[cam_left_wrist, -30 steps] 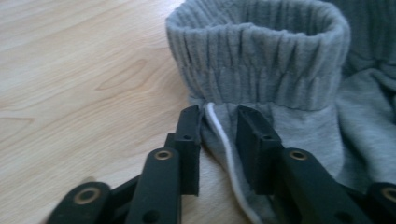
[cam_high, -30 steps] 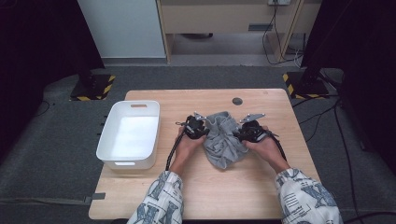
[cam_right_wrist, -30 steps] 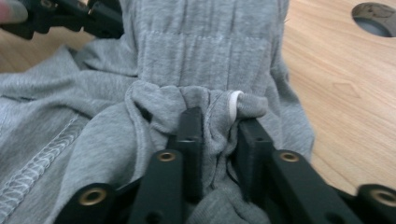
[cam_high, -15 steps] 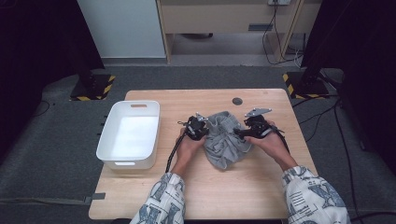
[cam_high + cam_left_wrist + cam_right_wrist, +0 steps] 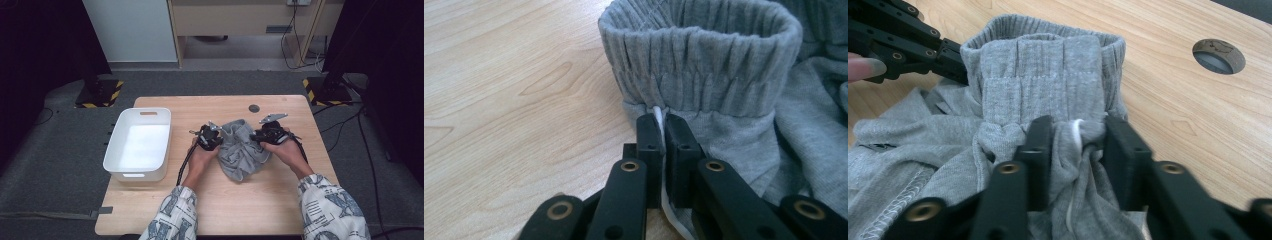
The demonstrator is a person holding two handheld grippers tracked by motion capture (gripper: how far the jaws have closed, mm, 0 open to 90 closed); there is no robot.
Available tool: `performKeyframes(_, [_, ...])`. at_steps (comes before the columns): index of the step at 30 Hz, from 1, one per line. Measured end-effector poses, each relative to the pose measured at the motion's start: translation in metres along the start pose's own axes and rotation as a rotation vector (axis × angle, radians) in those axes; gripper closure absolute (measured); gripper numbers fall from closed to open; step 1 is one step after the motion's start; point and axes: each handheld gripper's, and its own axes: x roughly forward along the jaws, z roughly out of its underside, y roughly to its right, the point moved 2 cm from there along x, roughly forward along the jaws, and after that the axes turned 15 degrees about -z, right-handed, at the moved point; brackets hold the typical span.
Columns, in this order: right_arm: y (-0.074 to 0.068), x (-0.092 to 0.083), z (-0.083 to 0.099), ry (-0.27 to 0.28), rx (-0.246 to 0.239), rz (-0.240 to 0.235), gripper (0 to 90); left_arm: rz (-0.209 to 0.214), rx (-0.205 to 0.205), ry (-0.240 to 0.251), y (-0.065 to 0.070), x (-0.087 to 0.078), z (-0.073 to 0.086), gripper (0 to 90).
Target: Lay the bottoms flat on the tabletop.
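Over by the desk's left edge, the white bin (image 5: 138, 145) is sitting with nothing visible inside. Moving right, the left gripper (image 5: 218, 139) is pinching tight on the grey garment (image 5: 243, 150), its jaws nearly together on the cloth and a white drawstring (image 5: 658, 118) just under the ribbed waistband (image 5: 700, 75). The garment itself is lying crumpled at the middle of the desk, between both hands. On its right side, the right gripper (image 5: 256, 136) has just been closing, and its jaws are now squeezing a thick bunch of the same grey fabric below the waistband. Further back, near the far edge, a dark round hole (image 5: 254, 108) is showing in the desk (image 5: 280, 200).
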Motion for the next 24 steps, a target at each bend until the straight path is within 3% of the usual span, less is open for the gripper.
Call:
performKeyframes(6, [0.001, -0.007, -0.001, 0.004, -0.010, 0.018, 80.4, 0.002, -0.011, 0.004, -0.003, -0.003, 0.003, 86.4])
performKeyframes(13, [0.006, -0.024, -0.002, 0.045, 0.000, 0.043, 81.5, -0.007, 0.000, 0.013, -0.007, -0.010, 0.003, 86.6])
performKeyframes(24, [0.020, -0.036, 0.010, 0.019, 0.017, 0.096, 81.5, -0.008, 0.009, -0.004, -0.010, -0.013, 0.007, 86.4])
